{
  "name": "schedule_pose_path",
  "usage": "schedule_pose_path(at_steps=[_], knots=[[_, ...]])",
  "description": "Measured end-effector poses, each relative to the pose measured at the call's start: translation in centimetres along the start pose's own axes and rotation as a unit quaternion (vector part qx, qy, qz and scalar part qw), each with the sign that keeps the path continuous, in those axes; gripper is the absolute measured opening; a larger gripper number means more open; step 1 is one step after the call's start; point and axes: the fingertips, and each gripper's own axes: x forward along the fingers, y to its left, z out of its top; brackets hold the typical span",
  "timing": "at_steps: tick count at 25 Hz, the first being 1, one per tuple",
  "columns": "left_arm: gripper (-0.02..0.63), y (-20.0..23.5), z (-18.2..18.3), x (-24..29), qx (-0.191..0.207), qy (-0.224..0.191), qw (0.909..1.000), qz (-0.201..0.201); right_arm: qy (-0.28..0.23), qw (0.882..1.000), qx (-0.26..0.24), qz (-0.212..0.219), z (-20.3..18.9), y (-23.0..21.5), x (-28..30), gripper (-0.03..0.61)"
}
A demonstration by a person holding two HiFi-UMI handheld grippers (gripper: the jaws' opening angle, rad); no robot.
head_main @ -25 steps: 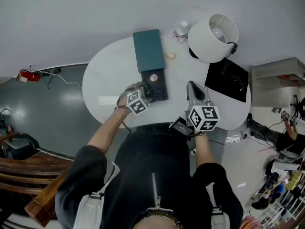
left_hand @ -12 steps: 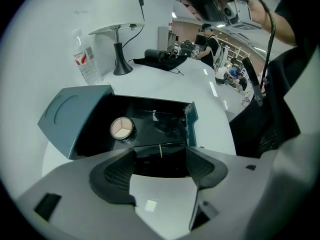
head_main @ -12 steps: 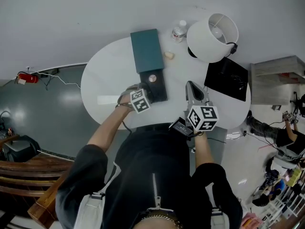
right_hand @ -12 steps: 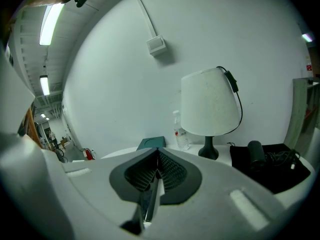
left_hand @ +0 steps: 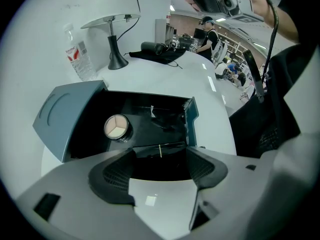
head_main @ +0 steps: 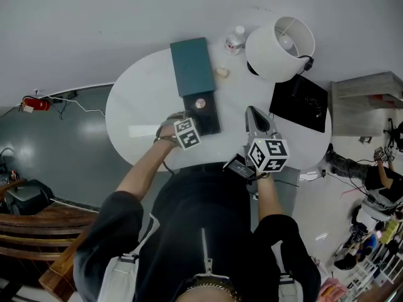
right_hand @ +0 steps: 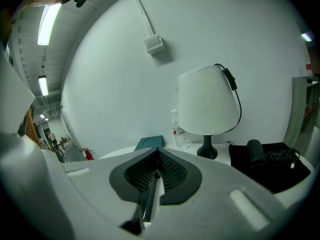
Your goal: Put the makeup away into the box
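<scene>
The box lies open on the white oval table (head_main: 138, 99), its teal lid (head_main: 192, 67) (left_hand: 65, 115) folded back and its black inside (head_main: 208, 115) (left_hand: 155, 126) showing. A round compact (head_main: 200, 104) (left_hand: 116, 127) with pale powder in three wedges sits in the box, toward the lid side. My left gripper (head_main: 196, 126) (left_hand: 160, 166) is open at the box's near edge, with nothing between its jaws. My right gripper (head_main: 252, 112) (right_hand: 156, 171) is shut and holds nothing, hovering right of the box and pointing toward the lamp.
A white-shaded lamp (head_main: 280, 39) (right_hand: 207, 109) and a water bottle (head_main: 235, 41) (left_hand: 79, 59) stand at the table's far side. A small beige item (head_main: 221, 72) lies beside the lid. A black cloth (head_main: 301, 104) with a hair dryer (right_hand: 255, 151) covers the right end.
My left gripper has drawn back a little from the box toward the person. The compact stays in the box. The right gripper has hardly moved.
</scene>
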Motion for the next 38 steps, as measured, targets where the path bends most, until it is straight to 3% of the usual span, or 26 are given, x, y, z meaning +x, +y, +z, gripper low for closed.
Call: schedule_pose_path(at_steps=[9,15,20,22,29,38], knots=[[0.321,0.7,0.3,-1.0,-0.026,-0.026,0.9991,0.022,0.002,1.0,-0.002,0.009,-0.1,0.0,0.4,0.006],[0.317,1.0,1.2,-2.8,-0.062,-0.074,0.9947,0.036,0.003,1.0,-0.01,0.02,0.2,0.3,0.9,0.006],[0.073,1.9,1.3,-4.6,-0.065,-0.098,0.9898,0.08,0.003,0.999,-0.016,0.032,0.6,0.7,1.4,0.006],[0.023,2.0,1.3,-5.0,-0.071,-0.104,0.9879,0.091,0.005,0.999,-0.018,0.036,0.6,0.9,1.5,0.006],[0.012,2.8,2.2,-7.3,-0.079,-0.123,0.9838,0.103,0.007,0.999,-0.023,0.048,0.8,1.3,2.2,0.006],[0.014,6.3,7.2,-11.3,-0.041,-0.155,0.9775,0.138,0.006,0.999,-0.014,0.051,0.7,0.6,2.6,0.006]])
